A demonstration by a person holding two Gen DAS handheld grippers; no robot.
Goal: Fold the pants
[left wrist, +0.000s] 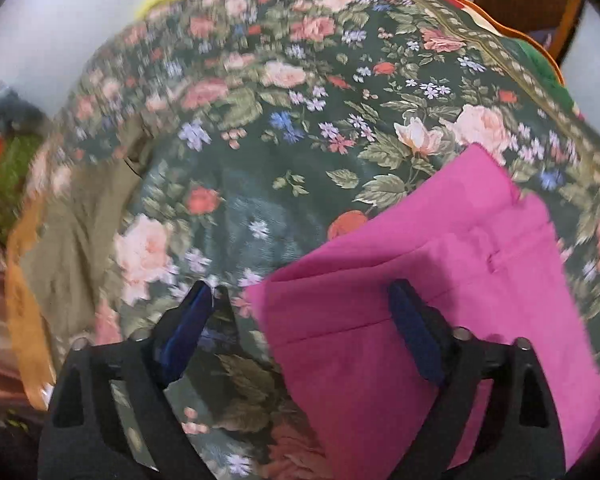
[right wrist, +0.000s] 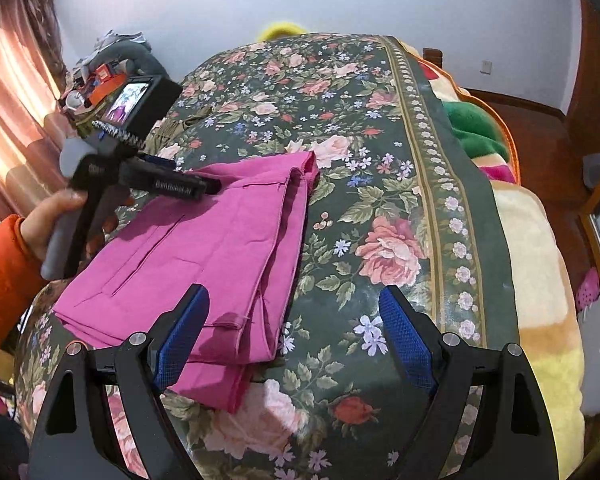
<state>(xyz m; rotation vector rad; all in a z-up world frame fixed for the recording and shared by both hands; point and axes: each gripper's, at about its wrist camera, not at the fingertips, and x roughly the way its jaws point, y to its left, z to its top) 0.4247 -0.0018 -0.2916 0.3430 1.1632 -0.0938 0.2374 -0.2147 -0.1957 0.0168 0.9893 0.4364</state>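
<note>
The pink pants [right wrist: 204, 248] lie folded in flat layers on the floral bed cover [right wrist: 380, 184]. In the left wrist view the pants [left wrist: 440, 280] fill the lower right. My left gripper [left wrist: 304, 304] is open and empty, its right finger over the pants, its left finger over the cover. In the right wrist view the left gripper [right wrist: 180, 180] hovers above the far left part of the pants, held by a hand in an orange sleeve. My right gripper [right wrist: 294, 312] is open and empty, above the near right edge of the pants.
An olive-green garment [left wrist: 72, 240] lies on the cover to the left. A multicoloured blanket [right wrist: 540, 264] hangs along the bed's right side. A cluttered side table [right wrist: 96, 80] and curtains [right wrist: 12, 92] stand at the left. Wooden floor [right wrist: 540, 128] shows at the right.
</note>
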